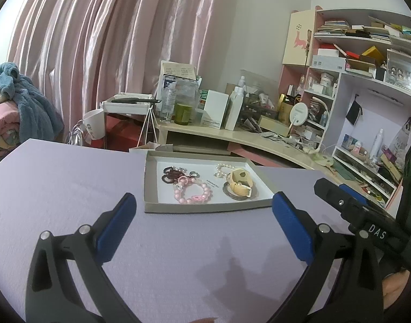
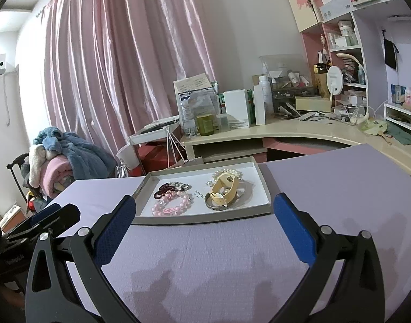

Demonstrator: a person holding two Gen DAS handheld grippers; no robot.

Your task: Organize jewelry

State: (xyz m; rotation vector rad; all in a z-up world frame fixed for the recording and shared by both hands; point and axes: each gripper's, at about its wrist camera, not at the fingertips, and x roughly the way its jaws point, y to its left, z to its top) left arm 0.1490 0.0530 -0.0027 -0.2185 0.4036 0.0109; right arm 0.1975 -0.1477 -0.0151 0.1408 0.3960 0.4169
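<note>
A shallow grey tray (image 1: 205,208) (image 2: 202,218) with a white floor sits on the lilac table. In it lie a pink bead bracelet (image 1: 193,192) (image 2: 173,204), dark red beads (image 1: 171,175) (image 2: 165,189), a silver ring (image 1: 193,174) (image 2: 185,187), a pearl strand (image 1: 223,168) (image 2: 227,172), a cream watch (image 1: 239,181) (image 2: 223,190) and a metal bangle (image 1: 233,194) (image 2: 217,206). My left gripper (image 1: 204,203) is open and empty, just short of the tray's near edge. My right gripper (image 2: 204,204) is open and empty, also in front of the tray.
The lilac table (image 1: 57,188) (image 2: 340,188) surrounds the tray. Behind stand a cluttered beige desk (image 1: 232,134) (image 2: 299,129), pink shelves (image 1: 366,80), a pink curtain (image 1: 111,40) and piled blankets (image 2: 57,156). The right gripper's body shows at the right of the left wrist view (image 1: 366,215).
</note>
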